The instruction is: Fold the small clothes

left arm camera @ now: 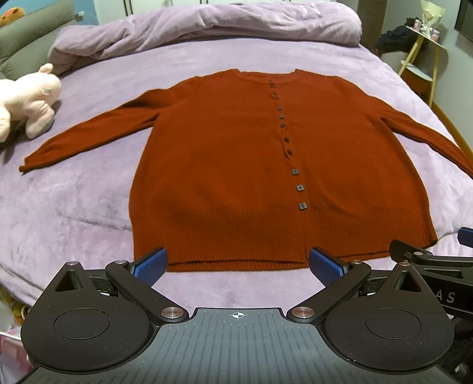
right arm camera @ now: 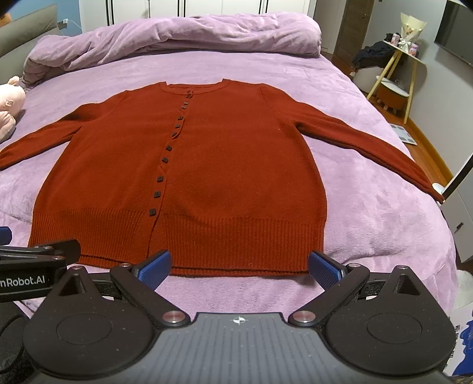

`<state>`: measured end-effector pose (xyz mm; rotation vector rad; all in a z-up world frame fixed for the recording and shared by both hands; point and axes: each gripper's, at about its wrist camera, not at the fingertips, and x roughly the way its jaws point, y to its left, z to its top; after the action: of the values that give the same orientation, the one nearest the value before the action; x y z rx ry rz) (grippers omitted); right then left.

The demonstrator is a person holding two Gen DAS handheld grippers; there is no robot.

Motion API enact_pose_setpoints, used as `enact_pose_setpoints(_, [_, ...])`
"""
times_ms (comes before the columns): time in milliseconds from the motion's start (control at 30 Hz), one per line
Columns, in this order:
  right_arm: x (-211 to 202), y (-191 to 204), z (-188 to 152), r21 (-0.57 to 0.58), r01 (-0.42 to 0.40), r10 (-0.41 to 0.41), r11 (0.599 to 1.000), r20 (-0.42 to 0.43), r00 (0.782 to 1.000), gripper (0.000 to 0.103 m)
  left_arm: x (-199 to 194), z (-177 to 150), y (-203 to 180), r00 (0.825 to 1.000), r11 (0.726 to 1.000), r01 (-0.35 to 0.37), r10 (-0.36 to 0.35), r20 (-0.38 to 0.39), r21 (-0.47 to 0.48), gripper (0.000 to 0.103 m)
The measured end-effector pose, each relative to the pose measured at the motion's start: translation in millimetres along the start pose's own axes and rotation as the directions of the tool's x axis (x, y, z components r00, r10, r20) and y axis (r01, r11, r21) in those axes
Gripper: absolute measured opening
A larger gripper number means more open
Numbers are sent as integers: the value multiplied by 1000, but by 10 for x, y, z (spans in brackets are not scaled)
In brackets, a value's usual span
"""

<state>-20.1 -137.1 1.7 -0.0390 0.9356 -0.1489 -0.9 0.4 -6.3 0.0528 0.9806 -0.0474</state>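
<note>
Cardigan [left arm camera: 236, 165], rust red w/ dark square buttons [left arm camera: 301, 206], lies flat & face up on the purple bed [left arm camera: 74, 206], sleeves out to both sides. Left gripper [left arm camera: 236, 263] and right gripper [right arm camera: 239, 265] hover side by side just short of the hem, fingers spread wide on both, holding nothing. Pink plush toy [left arm camera: 26, 103] sits near the left sleeve, rumpled duvet [left arm camera: 207, 23] at the far end.

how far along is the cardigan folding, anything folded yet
Done: only the layout. The red cardigan lies flat and buttoned on the purple bed, both sleeves spread out. In hand: nothing; the left gripper and right gripper hover open near the hem. Left: every fold, sleeves and body.
</note>
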Motion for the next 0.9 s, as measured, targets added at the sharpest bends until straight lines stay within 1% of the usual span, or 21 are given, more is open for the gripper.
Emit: enact_pose_setpoints(900, [-17, -12, 10, 7, 1, -1, 1000, 2, 1000, 99, 9, -13, 7, 1000, 1000, 4, -5, -16, -9, 103])
